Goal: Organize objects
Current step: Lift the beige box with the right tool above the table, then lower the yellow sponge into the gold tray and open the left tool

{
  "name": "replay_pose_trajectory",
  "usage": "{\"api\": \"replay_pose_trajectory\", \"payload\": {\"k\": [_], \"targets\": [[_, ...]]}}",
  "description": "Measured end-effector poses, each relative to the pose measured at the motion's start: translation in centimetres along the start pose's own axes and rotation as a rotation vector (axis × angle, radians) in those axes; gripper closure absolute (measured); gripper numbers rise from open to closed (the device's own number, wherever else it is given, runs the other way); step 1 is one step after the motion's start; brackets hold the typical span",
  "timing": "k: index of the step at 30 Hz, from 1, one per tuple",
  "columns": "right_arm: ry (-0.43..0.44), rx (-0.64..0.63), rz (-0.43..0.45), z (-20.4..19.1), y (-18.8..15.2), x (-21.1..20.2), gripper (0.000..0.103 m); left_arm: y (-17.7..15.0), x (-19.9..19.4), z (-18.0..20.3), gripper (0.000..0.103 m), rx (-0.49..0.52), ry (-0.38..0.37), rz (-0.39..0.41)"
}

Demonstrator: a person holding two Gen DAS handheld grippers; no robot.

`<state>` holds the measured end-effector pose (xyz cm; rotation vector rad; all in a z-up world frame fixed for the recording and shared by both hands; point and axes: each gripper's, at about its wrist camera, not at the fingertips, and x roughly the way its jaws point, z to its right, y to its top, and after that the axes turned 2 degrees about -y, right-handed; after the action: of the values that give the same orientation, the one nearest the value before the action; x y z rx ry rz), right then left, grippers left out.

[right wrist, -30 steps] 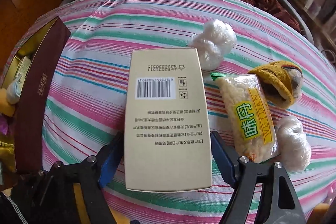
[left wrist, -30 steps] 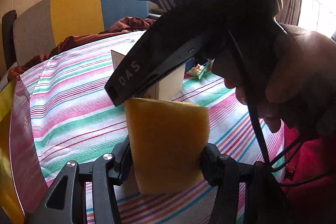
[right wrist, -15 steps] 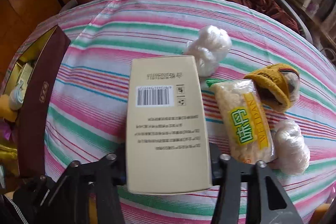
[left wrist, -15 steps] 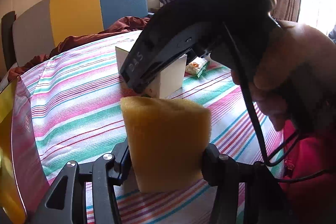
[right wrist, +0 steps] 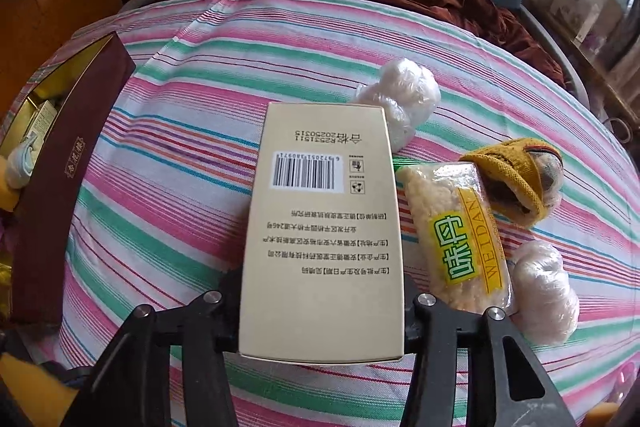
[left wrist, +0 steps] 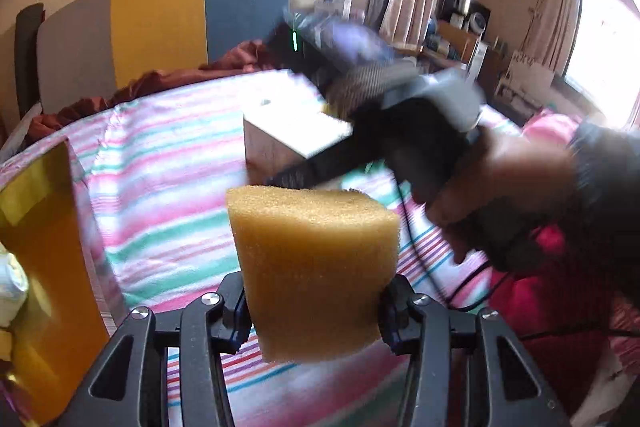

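Observation:
A yellow sponge block [left wrist: 316, 267] stands upright between the pads of my left gripper [left wrist: 314, 311], held above the striped tablecloth [left wrist: 168, 195]. The jaws are closing and squeeze it. A beige carton [right wrist: 324, 235] with a barcode and printed text sits in my right gripper [right wrist: 322, 311], whose pads press on both long sides near its near end. The left wrist view shows the same carton [left wrist: 288, 139] beyond the sponge, with a person's hand [left wrist: 500, 187] blurred beside it.
Right of the carton lie a snack packet [right wrist: 456, 239], a yellow knitted item [right wrist: 516, 179] and two white plastic bundles [right wrist: 400, 95] [right wrist: 544, 295]. An open maroon gift box [right wrist: 60, 187] with gold lining [left wrist: 48, 267] sits at the table's left edge. A chair stands behind.
The right jaws closed from apart onto the carton's sides. The left gripper rose with the sponge, so more of the room and the gold-lined box show.

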<state>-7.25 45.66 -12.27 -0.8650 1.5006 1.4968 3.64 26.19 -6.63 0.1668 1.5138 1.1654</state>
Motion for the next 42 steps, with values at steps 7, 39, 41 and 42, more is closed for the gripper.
{"api": "replay_pose_trajectory", "payload": {"k": [7,39,41,42], "targets": [[-0.023,-0.028,0.013,-0.4,-0.1,0.0,0.052,1.8,-5.8,-2.6,0.053,-0.115,0.055,0.096],[-0.109,-0.021,0.008,0.0,-0.3,0.0,0.025,-7.9,-13.6,-18.9,0.049,-0.330,0.513,-0.031],[-0.119,-0.036,0.013,-0.2,-0.3,-0.1,0.025,-8.6,-13.0,-19.6,0.048,-0.354,0.507,-0.068],[-0.125,-0.045,0.017,-0.3,-0.3,-0.2,0.026,-9.0,-12.9,-20.0,0.047,-0.376,0.505,-0.079]]}}
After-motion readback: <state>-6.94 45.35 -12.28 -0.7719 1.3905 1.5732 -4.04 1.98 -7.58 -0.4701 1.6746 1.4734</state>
